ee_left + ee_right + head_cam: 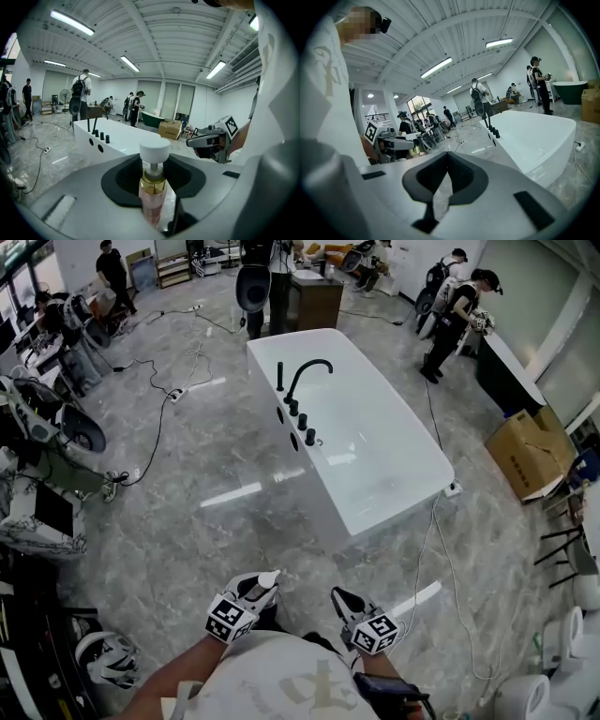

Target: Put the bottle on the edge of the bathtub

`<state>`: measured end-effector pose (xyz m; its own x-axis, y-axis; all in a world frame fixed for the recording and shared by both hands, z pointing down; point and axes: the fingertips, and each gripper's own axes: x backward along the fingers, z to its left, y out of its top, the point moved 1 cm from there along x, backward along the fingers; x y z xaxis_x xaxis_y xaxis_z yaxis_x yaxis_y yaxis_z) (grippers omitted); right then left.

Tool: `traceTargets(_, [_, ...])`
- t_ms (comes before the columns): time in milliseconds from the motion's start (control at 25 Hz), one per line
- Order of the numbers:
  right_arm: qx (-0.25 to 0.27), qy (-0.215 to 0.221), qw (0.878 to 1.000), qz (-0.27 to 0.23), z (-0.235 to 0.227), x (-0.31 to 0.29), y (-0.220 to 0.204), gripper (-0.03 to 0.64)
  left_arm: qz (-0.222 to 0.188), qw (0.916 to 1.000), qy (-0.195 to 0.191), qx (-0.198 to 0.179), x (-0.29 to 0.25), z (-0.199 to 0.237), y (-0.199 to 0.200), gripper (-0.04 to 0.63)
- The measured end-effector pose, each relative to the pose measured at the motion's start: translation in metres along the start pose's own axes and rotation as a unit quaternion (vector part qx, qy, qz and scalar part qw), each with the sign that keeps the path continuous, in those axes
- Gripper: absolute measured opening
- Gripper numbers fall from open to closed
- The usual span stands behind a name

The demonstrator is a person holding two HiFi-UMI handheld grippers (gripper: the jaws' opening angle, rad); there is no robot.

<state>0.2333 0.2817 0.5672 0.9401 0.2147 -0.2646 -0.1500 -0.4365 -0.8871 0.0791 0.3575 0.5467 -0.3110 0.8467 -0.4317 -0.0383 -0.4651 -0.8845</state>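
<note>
**Head view:** The left gripper (pixel 255 592), at seven o'clock in the frame, grasps the bottle (pixel 267 579), whose white cap points toward twelve o'clock. The right gripper (pixel 345 601) is at five o'clock, just beside it. A white bathtub (pixel 412 474) with a black faucet (pixel 305 376) stands on the grey marble floor (pixel 216 474) toward twelve o'clock, well apart from both grippers.

**Left gripper view:** The jaws are clamped on the bottle (pixel 152 197), which stands upright between them. It has a translucent pink body, a gold collar (pixel 153 182) and a white pump cap (pixel 154 151). The bathtub (pixel 122 138) lies at eleven o'clock and the right gripper (pixel 211 140) at two o'clock.

**Right gripper view:** The right gripper (pixel 446 157) is clenched, its tips meeting on nothing. The bathtub (pixel 534 136) is at two o'clock and the left gripper (pixel 391 140) at nine.
</note>
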Motion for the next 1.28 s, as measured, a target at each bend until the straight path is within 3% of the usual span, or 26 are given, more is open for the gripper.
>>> traceTargets(280, [0.01,0.003,1.0,0.013,0.003,-0.002,-0.005,0.006,0.004,1.0,0.0,-0.002,0.001,-0.003,-0.004,0.138])
traceTargets(520, [0.003,0.002,1.0,-0.007,0.005,0.0,0.003,0.006,0.007,1.0,-0.001,-0.004,0.004,-0.003,-0.007,0.138])
traceTargets(1280, [-0.018,-0.077,0.997,-0.012,-0.014,0.002,-0.01,0.006,0.022,0.999,-0.036,-0.011,-0.009,0.017,-0.004,0.138])
